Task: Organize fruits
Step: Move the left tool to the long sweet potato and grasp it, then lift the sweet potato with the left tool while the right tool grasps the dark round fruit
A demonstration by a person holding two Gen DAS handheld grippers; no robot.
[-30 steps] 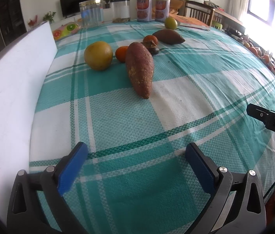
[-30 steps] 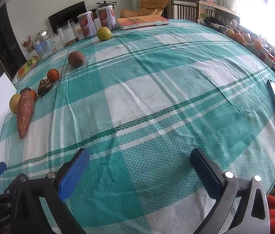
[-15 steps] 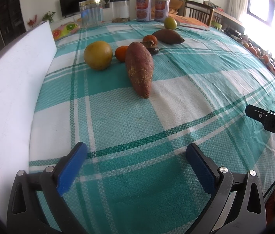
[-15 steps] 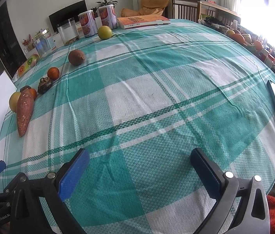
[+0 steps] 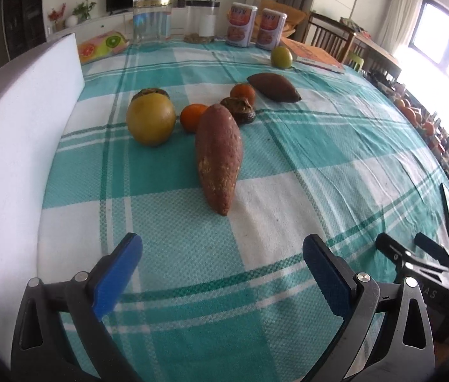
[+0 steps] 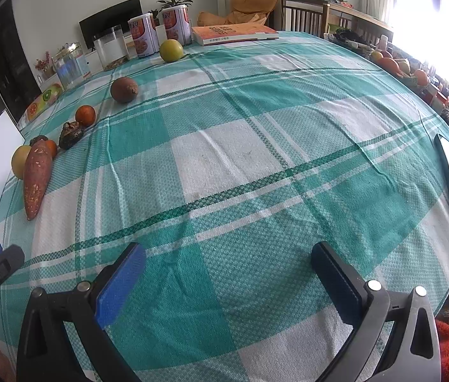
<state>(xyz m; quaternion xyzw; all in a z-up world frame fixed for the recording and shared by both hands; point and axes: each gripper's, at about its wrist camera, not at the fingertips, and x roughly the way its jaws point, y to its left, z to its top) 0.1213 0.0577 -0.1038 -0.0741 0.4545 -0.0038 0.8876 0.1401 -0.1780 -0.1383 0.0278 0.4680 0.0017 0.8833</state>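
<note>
Moved closer to the produce since the earlier left-wrist picture: left gripper, blue pads apart and holding nothing, aimed at the long reddish-brown sweet potato lying lengthwise just beyond. Behind it, on the left, sat a large yellow-green round fruit; beside that a small orange tangerine, a dark wrinkled fruit, a second tangerine, a brown oval fruit and, far off, a yellow-green citrus. Judged risky: closing on the tapered tip could squirt the potato sideways into the round fruits and set them rolling over the checked teal tablecloth. Far back, a clear glass jar looked empty; two printed tins stayed lidded, contents hidden.

Hardly shifted in the right-wrist picture: right gripper, pads wide apart and empty, hovered over bare cloth, well apart from the fruit strung along the far left. Left no fruit basket or bowl anywhere in sight.
</note>
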